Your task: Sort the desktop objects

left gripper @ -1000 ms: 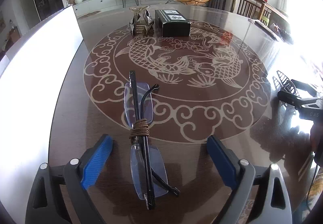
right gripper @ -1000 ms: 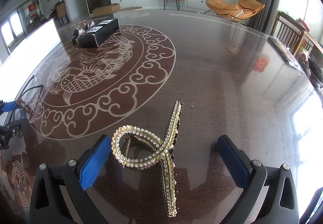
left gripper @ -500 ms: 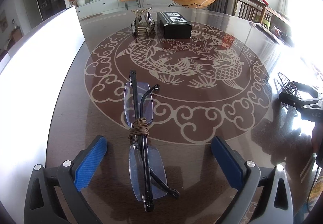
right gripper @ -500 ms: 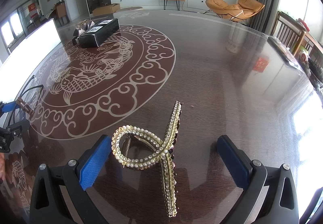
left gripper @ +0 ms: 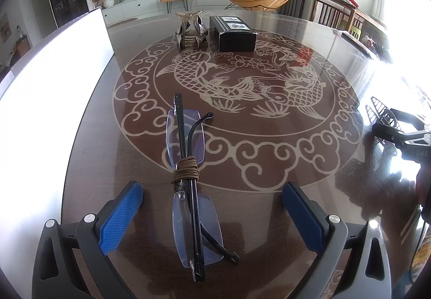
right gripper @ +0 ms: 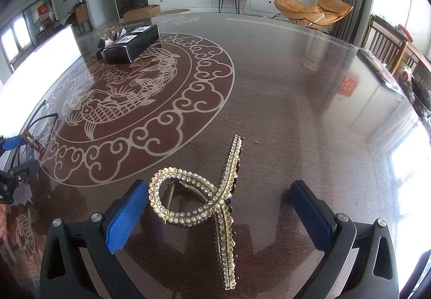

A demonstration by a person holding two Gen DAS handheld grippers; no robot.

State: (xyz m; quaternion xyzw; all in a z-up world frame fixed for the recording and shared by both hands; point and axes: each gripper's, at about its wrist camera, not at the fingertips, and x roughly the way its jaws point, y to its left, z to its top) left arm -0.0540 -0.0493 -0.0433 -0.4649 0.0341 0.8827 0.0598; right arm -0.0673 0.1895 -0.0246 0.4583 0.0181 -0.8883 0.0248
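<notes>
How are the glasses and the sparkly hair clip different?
The glasses are folded flat, with clear lenses and thin black arms; the hair clip is gold, covered in pearls and stones, and curls into a loop. A brown cord is wound around the glasses; the hair clip has none, but shows a spring. Both lie on the dark table, each between open blue fingers.

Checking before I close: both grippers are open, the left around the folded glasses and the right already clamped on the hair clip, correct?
Not quite. In the right wrist view the right gripper is open around the hair clip, not clamped. The left gripper is open around the glasses.
</notes>
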